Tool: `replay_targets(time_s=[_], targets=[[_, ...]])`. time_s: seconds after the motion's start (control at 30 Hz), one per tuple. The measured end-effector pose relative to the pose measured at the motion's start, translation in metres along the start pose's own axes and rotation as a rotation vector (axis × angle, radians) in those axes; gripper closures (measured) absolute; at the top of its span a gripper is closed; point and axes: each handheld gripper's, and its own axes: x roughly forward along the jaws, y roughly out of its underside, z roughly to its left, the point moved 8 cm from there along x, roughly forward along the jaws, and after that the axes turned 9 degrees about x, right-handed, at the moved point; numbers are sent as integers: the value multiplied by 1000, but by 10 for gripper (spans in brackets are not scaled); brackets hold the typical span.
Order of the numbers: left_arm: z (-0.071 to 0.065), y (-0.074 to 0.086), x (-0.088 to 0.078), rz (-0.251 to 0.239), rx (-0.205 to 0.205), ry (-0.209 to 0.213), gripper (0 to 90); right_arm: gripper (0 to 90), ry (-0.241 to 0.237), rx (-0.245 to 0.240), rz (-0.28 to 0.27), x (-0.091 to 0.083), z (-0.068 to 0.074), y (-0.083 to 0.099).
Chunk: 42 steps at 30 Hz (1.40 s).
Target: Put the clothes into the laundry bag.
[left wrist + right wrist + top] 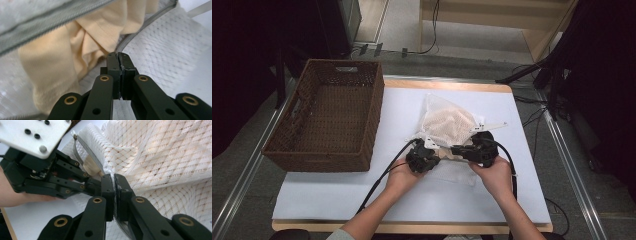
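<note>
A white mesh laundry bag (447, 122) lies on the white table mat with a cream garment (75, 50) inside it. Its zippered mouth faces me and gapes. My left gripper (439, 153) meets the bag's near edge from the left. In the left gripper view its jaws (117, 56) are pressed together where the grey zipper tape (140, 27) ends. My right gripper (455, 149) comes in from the right. Its jaws (114, 180) are shut on a fold of the mesh bag (162, 157). The two grippers' tips nearly touch, the left gripper (93, 183) just beside the right one.
A dark brown wicker basket (374, 120) stands at the table's left, an arm's reach from the bag. The white mat (362, 195) runs bare toward the near edge. Cables trail from both grippers across it. Black stands and cables flank the table's right side.
</note>
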Motion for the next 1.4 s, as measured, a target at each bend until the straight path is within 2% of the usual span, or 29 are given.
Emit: replay_targets(time_s=[0.1,0.17,0.23,0.37,0.4,0.43,0.53,0.6,0.67,0.8,0.87,0.97,1.07,1.2,1.27,1.3,1.4], targets=[[-12,-4,-12,-25,-6,44,894,878,-4,-2,-3,-3,0,0],[-20,-9,-21,-45,6,67,892,878,-11,-7,-8,-8,4,2],[-26,-14,-31,-73,22,73,892,878,-12,-8,-6,-9,5,3],[-37,-26,-60,-137,25,93,893,878,-17,-31,4,-19,13,14],[-37,-26,-60,-137,25,93,892,878,-17,-31,4,-19,13,14],[-40,-30,-71,-160,26,99,892,878,-23,-33,14,-23,17,20],[-43,-32,-81,-179,16,110,892,879,-37,-36,20,-27,23,26],[-44,-31,-83,-166,27,113,891,878,-43,-49,20,-32,31,32],[-44,-28,-80,-157,39,100,889,878,-43,-53,16,-32,32,34],[-38,-23,-70,-156,9,97,884,878,-15,-64,28,-22,33,35],[-33,-18,-66,-152,-9,96,881,877,-17,-63,36,-19,32,35],[-30,-15,-64,-151,-14,92,866,875,-19,-67,33,-16,31,34],[-29,-15,-64,-157,-33,109,778,869,-19,-66,34,-14,30,34],[-23,-14,-72,-167,-52,121,636,765,-30,-73,20,-14,28,34],[-21,-14,-75,-168,-52,115,572,735,-34,-77,14,-14,28,34],[-18,-13,-80,-169,-55,109,538,684,-29,-85,7,-15,26,33],[-14,-13,-85,-178,-64,108,489,593,-26,-117,-29,-18,27,31]])
